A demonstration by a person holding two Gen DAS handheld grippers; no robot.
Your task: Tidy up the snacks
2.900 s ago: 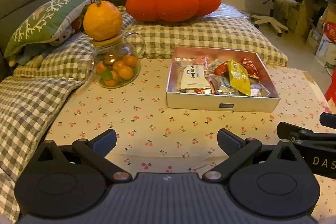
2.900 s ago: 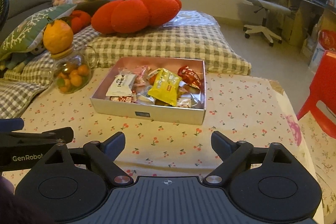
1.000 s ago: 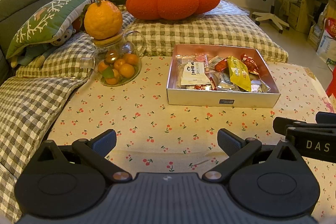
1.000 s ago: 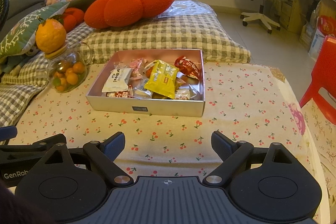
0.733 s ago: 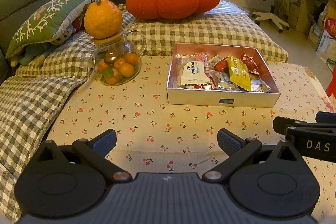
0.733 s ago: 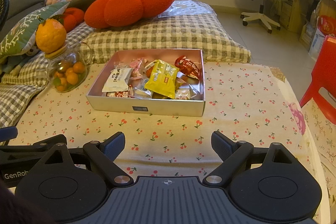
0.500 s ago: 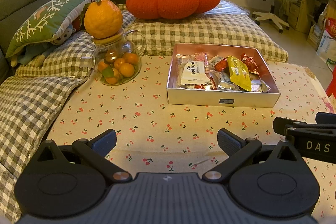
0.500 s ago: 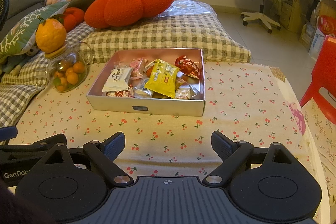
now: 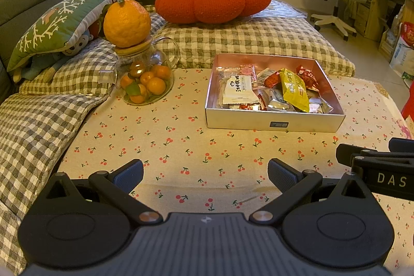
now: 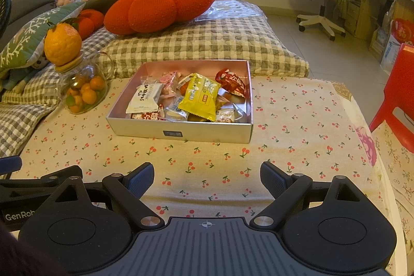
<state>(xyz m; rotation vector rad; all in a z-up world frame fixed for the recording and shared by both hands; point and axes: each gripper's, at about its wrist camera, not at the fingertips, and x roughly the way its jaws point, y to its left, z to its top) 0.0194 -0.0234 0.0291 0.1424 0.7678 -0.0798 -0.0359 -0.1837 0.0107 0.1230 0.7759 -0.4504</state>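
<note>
Hovering spread-jawed, gripping nothing: left gripper (image 9: 205, 173), right gripper (image 10: 207, 177) | lying beyond on cherry-print tablecloth (image 9: 181, 136): silver snack box (image 10: 181, 132) holding yellow packet (image 10: 200, 96), white packet (image 10: 145, 95) | standing left: glass teapot of tangerines (image 9: 143, 80)

Box (image 9: 274, 120) silvery, satin; wrappers (image 10: 200, 95) glossy; cloth (image 9: 181, 141) matt; jar (image 9: 145, 79) glass

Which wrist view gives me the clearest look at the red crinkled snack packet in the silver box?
The right wrist view: the red crinkled snack packet lies unobstructed by the silver box's far right corner. The left wrist view shows it smaller, partly hidden behind the yellow packet.
</note>
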